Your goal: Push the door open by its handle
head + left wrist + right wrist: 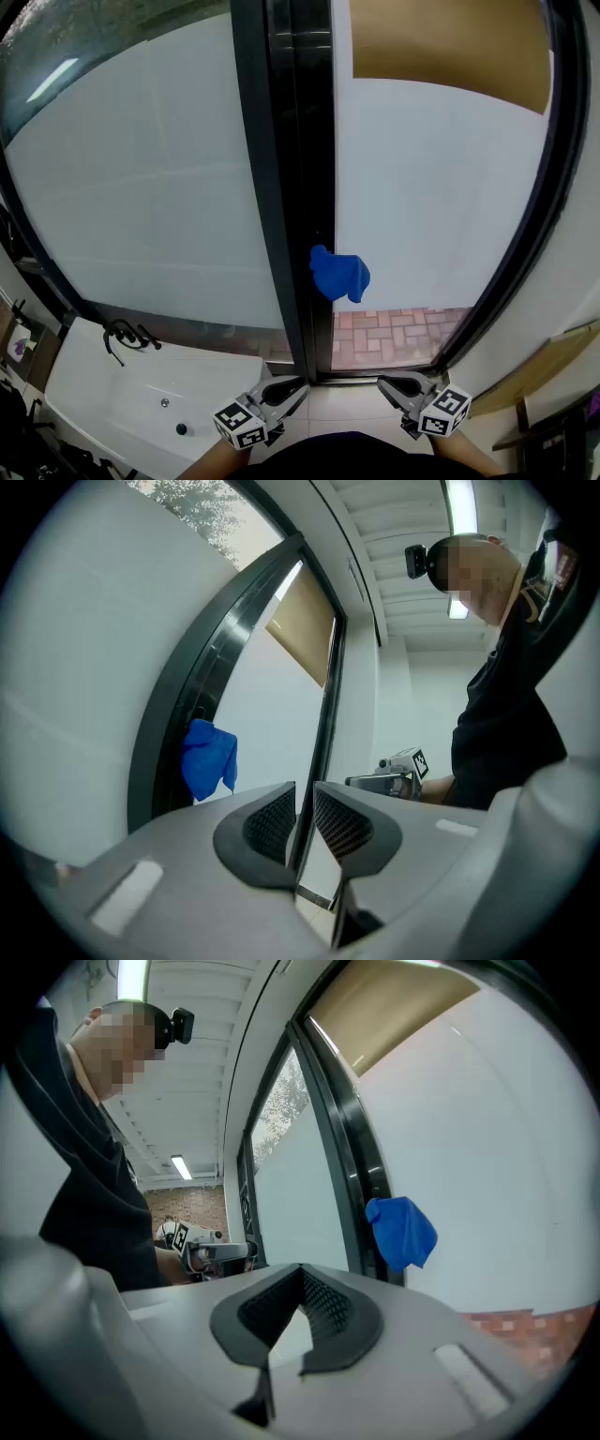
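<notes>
door frame (300, 187): glossy black | glass pane (150, 197): frosted, matt | blue cloth (339, 276): soft, creased | left fingers (342, 822): matt, cross-hatched

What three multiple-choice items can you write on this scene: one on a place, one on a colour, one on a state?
1. Where is the crumpled blue cloth?
A) at the edge of the black vertical door frame
B) on a chair
C) inside a box

2. What colour are the paving bricks seen through the clear lower glass?
A) green
B) reddish
C) blue

3. How do the jaws of the right gripper stand?
A) closed on the cloth
B) wide apart
C) together, holding nothing

Answers:
A, the cloth sits against the frame at mid-height.
B, red bricks show below the frosted pane.
C, the right gripper view shows the tips meeting, with nothing between them.
</notes>
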A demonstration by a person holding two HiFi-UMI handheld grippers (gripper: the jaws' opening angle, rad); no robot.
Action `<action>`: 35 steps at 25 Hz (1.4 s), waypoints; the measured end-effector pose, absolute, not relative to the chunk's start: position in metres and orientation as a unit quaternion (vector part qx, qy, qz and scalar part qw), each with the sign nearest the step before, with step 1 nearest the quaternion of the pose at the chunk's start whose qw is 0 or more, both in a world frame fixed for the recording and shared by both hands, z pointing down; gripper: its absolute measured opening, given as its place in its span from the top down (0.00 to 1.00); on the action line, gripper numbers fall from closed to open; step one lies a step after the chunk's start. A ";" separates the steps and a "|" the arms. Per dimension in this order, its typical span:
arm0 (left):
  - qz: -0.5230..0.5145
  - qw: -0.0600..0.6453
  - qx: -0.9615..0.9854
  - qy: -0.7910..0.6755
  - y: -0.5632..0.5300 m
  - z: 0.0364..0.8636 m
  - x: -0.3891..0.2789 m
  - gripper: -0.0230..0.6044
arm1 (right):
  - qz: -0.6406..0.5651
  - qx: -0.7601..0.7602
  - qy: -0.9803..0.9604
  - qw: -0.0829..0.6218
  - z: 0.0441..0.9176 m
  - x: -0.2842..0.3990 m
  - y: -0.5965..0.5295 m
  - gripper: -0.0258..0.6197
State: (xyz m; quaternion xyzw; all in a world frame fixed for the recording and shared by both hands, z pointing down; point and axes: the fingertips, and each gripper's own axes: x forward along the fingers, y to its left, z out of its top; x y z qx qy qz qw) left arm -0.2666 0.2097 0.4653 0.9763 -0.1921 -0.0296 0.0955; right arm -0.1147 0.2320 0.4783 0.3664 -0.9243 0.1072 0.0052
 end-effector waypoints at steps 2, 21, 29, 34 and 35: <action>-0.024 0.091 0.975 -0.201 0.208 0.460 -0.246 0.87 | 0.104 0.367 -0.924 0.007 0.477 -0.092 0.233 0.96; 0.018 -0.009 0.977 -0.214 0.025 0.418 -0.207 0.73 | 0.072 0.374 -0.924 0.034 0.464 -0.065 0.085 0.96; 0.137 -0.161 0.971 -0.110 -0.026 0.397 -0.136 0.65 | 0.069 0.400 -0.913 0.038 0.444 -0.055 0.018 0.96; 0.255 -0.262 0.921 -0.138 -0.063 0.411 -0.085 0.65 | 0.062 0.366 -0.927 0.041 0.444 -0.027 -0.015 0.96; 0.291 -0.275 0.905 -0.143 -0.069 0.421 -0.078 0.65 | 0.062 0.356 -0.931 0.040 0.444 -0.023 -0.017 0.96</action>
